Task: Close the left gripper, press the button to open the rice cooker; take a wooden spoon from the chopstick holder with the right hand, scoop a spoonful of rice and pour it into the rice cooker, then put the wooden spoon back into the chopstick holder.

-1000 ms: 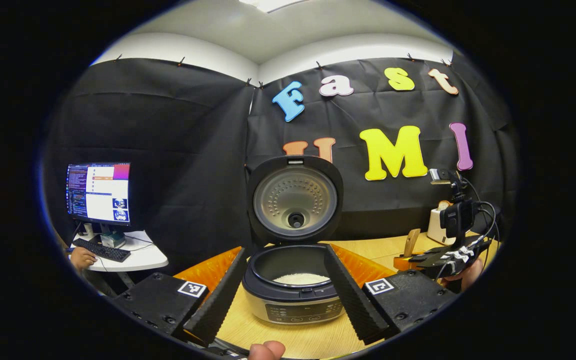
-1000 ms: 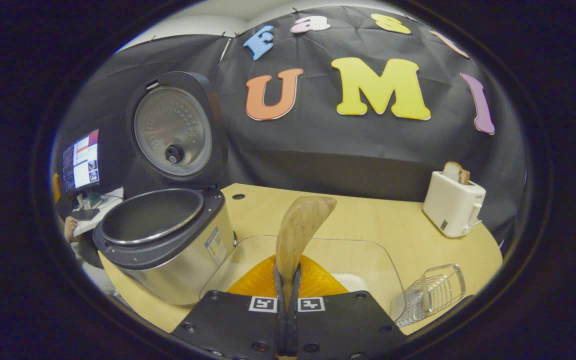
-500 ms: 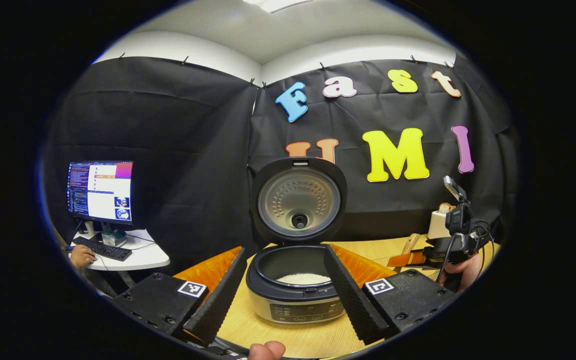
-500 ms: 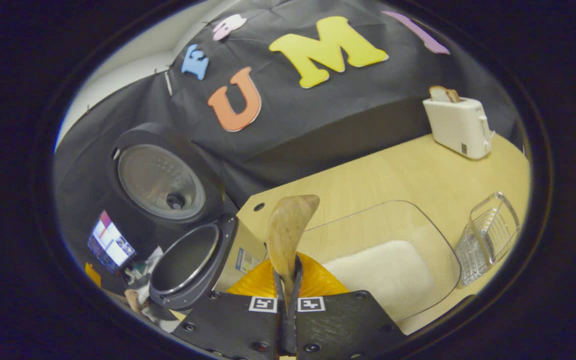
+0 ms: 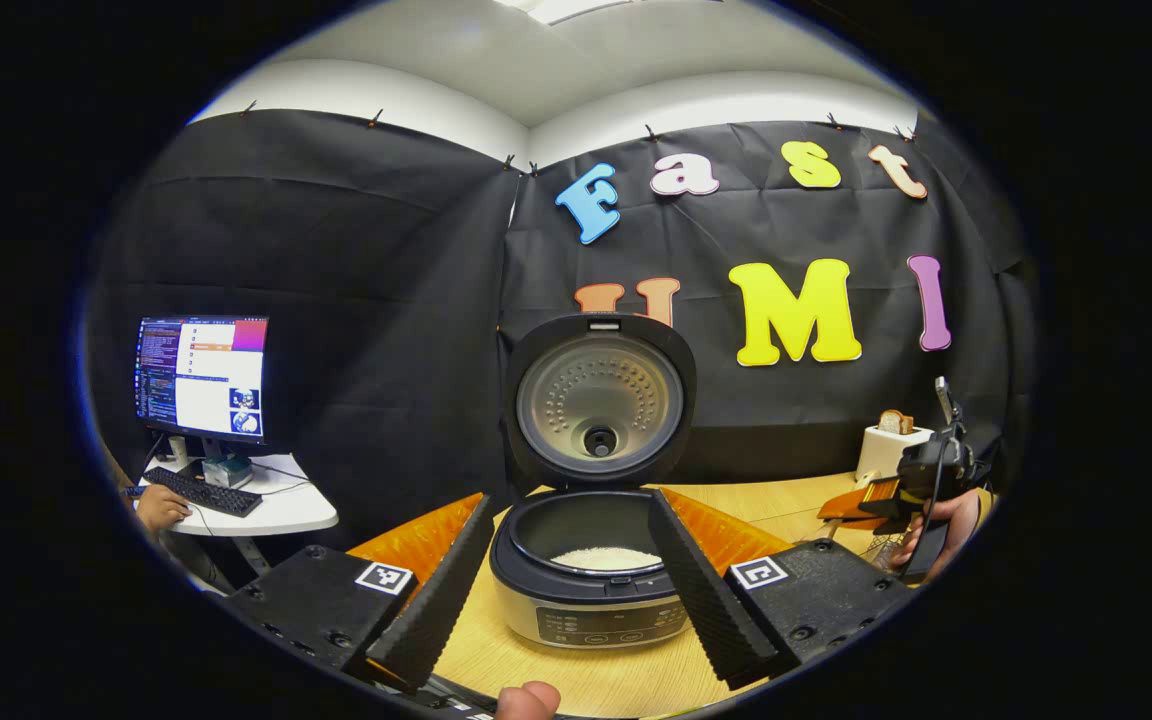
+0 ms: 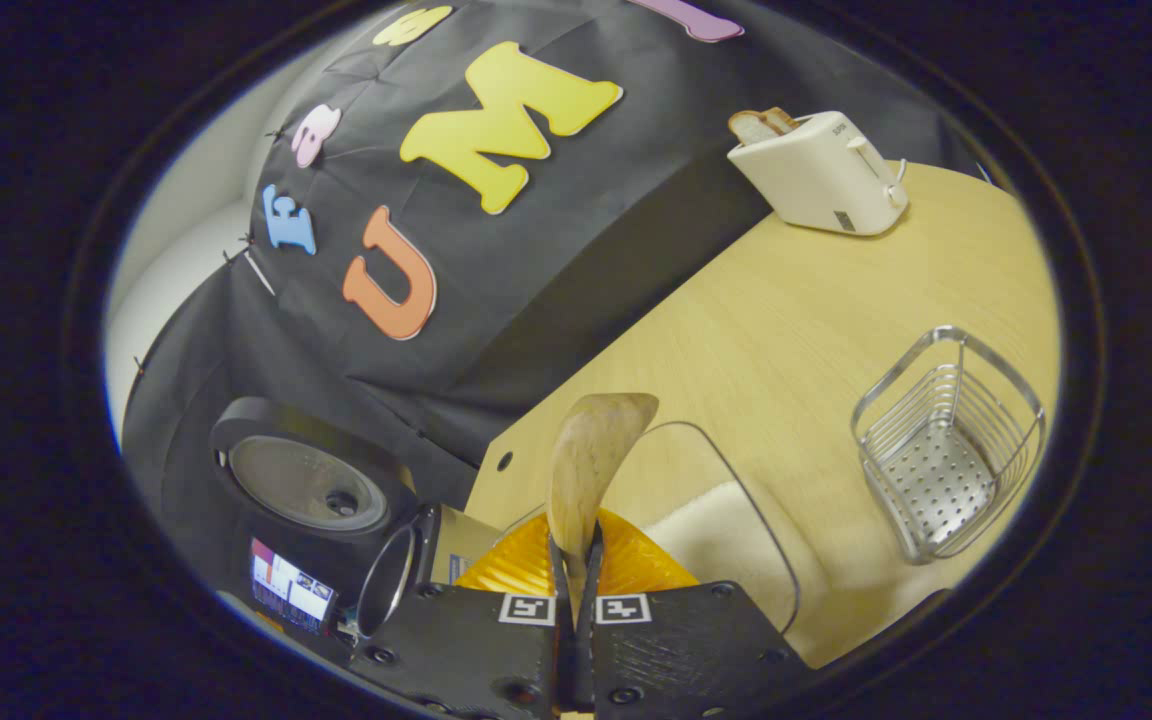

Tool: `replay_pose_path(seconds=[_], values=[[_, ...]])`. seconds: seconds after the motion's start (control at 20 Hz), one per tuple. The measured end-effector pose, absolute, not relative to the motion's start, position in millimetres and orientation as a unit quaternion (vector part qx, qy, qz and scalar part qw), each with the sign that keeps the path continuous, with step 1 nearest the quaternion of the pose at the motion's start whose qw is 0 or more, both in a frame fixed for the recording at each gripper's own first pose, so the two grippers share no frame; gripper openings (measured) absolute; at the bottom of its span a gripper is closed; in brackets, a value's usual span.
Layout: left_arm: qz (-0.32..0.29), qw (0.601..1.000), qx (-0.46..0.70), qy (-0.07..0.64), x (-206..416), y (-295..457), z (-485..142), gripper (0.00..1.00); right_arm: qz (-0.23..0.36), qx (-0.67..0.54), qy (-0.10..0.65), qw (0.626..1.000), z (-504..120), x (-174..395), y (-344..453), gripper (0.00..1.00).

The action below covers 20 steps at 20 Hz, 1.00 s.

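Right gripper (image 6: 576, 560) fingers clamp the spoon (image 6: 586, 460) (bowl up); left gripper (image 5: 568, 585) fingers apart, flanking the open cooker (image 5: 591, 590).

Left gripper (image 5: 576, 580): fingers spread wide apart, level, gripping nothing; a fingertip of the holding hand (image 5: 526, 700) shows at the bottom edge. Right gripper (image 6: 576, 560): fingers pressed together on the wooden spoon (image 6: 586, 460), view rolled hard sideways. In the left gripper view, the right gripper sits far right, held by a hand (image 5: 946, 520).
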<state>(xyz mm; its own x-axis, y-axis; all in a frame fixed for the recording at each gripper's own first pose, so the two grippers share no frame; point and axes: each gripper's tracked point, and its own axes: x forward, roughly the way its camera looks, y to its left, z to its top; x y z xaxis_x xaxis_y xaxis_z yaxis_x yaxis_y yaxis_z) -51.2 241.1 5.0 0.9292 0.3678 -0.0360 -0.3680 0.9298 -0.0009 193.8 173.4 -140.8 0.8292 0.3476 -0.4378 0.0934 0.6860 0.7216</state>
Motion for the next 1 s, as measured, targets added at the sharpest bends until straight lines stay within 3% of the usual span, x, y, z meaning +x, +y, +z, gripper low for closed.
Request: replay_pose_path(seconds=[0.4,0.7,1.0], values=[[0.197,0.980,0.000,0.017,-53.7,251.3,4.6,0.99,0.094,0.428,0.243,0.866,-83.3,203.6,170.2,0.00],[0.202,0.979,0.008,0.028,-58.4,264.2,-1.8,0.99,0.179,0.426,0.242,0.853,-21.6,209.7,266.1,0.01],[0.218,0.975,0.035,0.030,-70.8,286.4,-2.1,0.99,0.233,0.334,0.243,0.880,-15.1,207.5,354.7,0.01]])
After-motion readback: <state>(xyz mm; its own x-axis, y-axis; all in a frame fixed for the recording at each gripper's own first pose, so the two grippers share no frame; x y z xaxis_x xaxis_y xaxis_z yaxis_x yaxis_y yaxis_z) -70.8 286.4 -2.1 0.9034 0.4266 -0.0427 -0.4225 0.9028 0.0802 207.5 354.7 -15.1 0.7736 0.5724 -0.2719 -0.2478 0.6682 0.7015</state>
